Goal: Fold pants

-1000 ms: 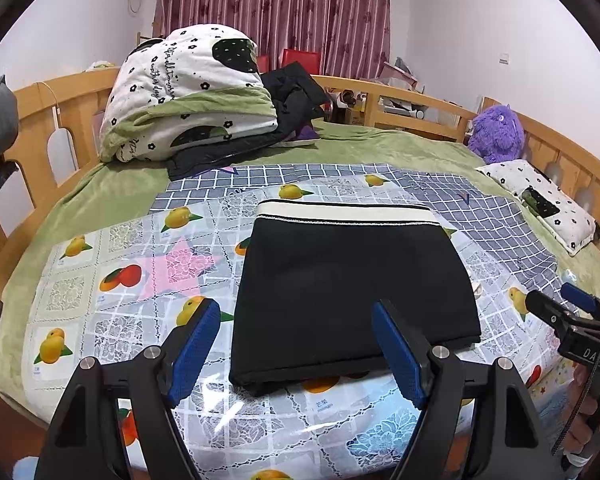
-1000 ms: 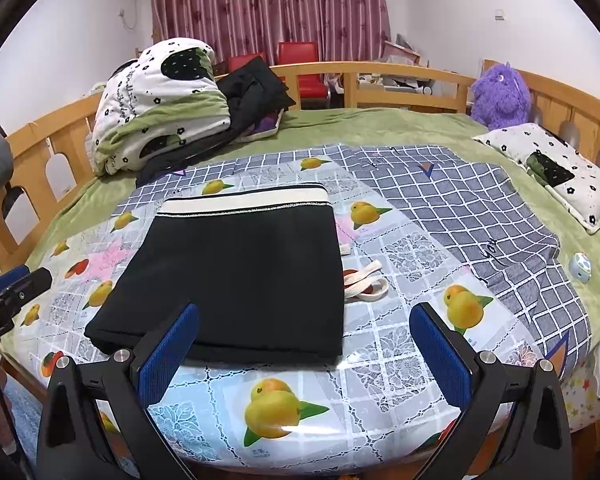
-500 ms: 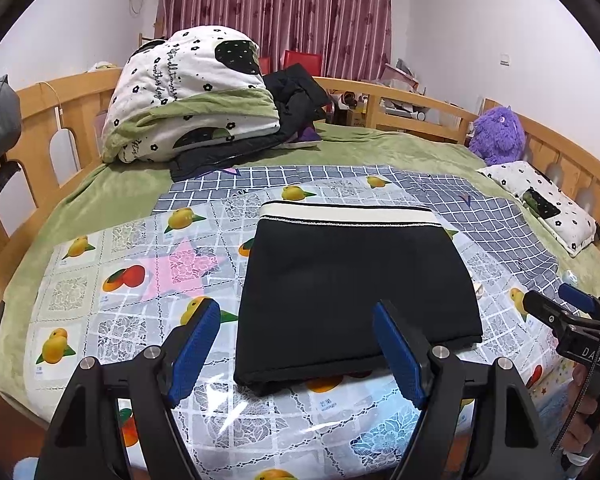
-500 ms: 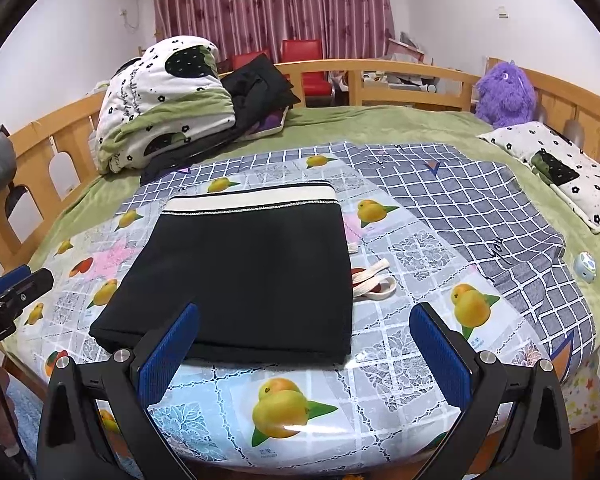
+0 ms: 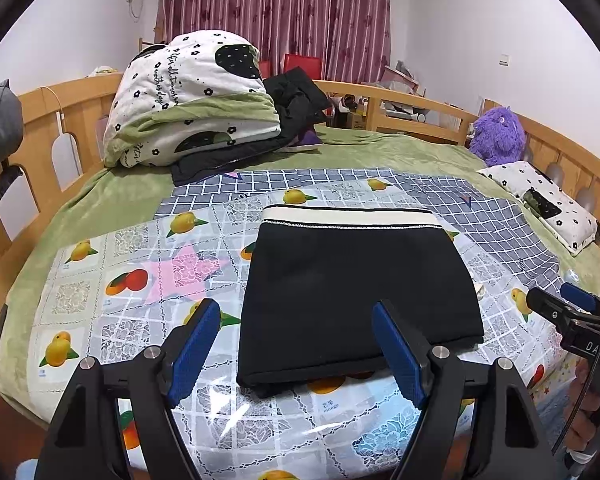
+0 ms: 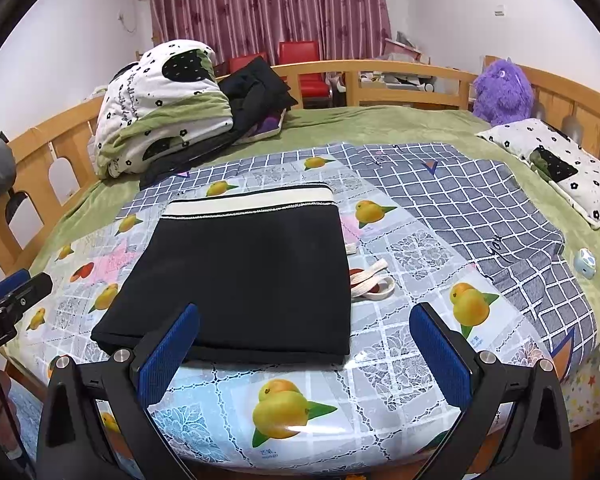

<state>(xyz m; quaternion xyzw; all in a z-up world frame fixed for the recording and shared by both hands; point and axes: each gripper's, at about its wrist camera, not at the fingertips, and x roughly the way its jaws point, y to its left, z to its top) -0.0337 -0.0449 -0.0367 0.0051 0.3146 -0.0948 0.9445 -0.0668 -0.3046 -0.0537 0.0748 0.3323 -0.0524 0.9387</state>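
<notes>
Black pants [image 5: 352,288] with a cream waistband lie folded into a flat rectangle on the fruit-print plastic sheet [image 5: 100,272], waistband at the far side. In the right wrist view the same pants [image 6: 244,276] show a cream drawstring [image 6: 370,280] sticking out at their right edge. My left gripper [image 5: 296,340] hovers open in front of the near folded edge, nothing between its blue pads. My right gripper [image 6: 304,344] is open too, held apart from the pants' near right corner. Each gripper shows at the edge of the other's view.
A folded floral quilt [image 5: 188,104] and dark clothes [image 5: 292,96] pile at the back left. A grey checked sheet [image 6: 472,204] lies to the right, with a spotted pillow [image 6: 556,164], a purple plush toy [image 6: 500,92] and a small round object [image 6: 585,263]. Wooden rails ring the bed.
</notes>
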